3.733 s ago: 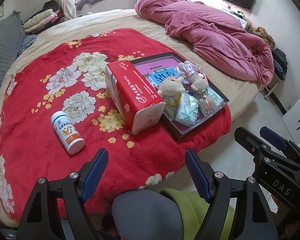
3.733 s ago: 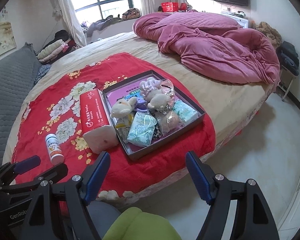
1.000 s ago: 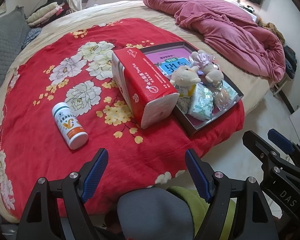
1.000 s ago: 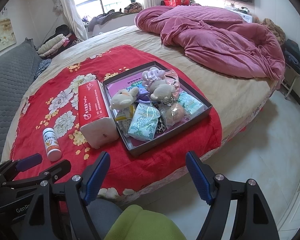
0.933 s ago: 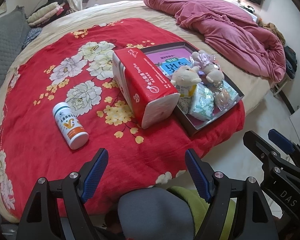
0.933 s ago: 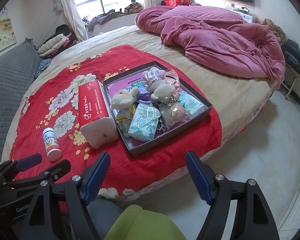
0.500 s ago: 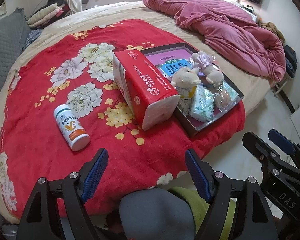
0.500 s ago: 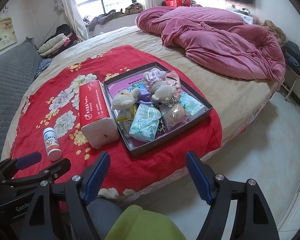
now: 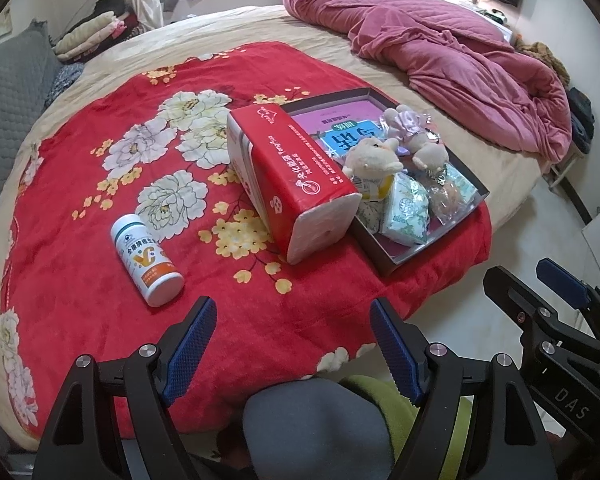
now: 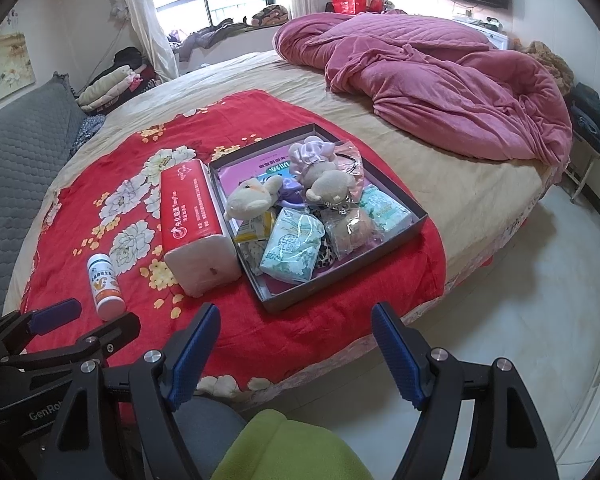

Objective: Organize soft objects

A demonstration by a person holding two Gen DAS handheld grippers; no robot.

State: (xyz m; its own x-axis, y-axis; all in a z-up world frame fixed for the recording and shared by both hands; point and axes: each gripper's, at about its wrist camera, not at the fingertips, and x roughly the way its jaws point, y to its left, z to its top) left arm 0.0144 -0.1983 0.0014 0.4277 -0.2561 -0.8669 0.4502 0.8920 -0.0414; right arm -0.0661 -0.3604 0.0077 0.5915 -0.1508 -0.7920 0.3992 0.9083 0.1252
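Note:
A dark shallow box (image 9: pixel 432 248) (image 10: pixel 340 284) lies on a red flowered blanket (image 9: pixel 80 208) near the bed's edge. It holds a cream plush toy (image 9: pixel 370 156) (image 10: pixel 252 196), a plush with a lilac bow (image 9: pixel 420 140) (image 10: pixel 324 180), a green-white tissue packet (image 9: pixel 406 212) (image 10: pixel 292 248) and other small packets. A red tissue pack (image 9: pixel 296 184) (image 10: pixel 192 208) lies against the box's left side. My left gripper (image 9: pixel 292 320) and right gripper (image 10: pixel 296 312) hover open and empty, short of the bed's edge.
A white bottle (image 9: pixel 146 256) (image 10: pixel 104 280) lies on the blanket left of the tissue pack. A crumpled pink duvet (image 10: pixel 440 80) covers the bed's far right. A grey padded headboard (image 10: pixel 16 152) is at left and tiled floor (image 10: pixel 520 300) at right. Grey and green clothing (image 9: pixel 320 432) sits below the grippers.
Both views have shifted slightly since the oldest frames. Nothing on the bed has moved and both grippers keep the same opening.

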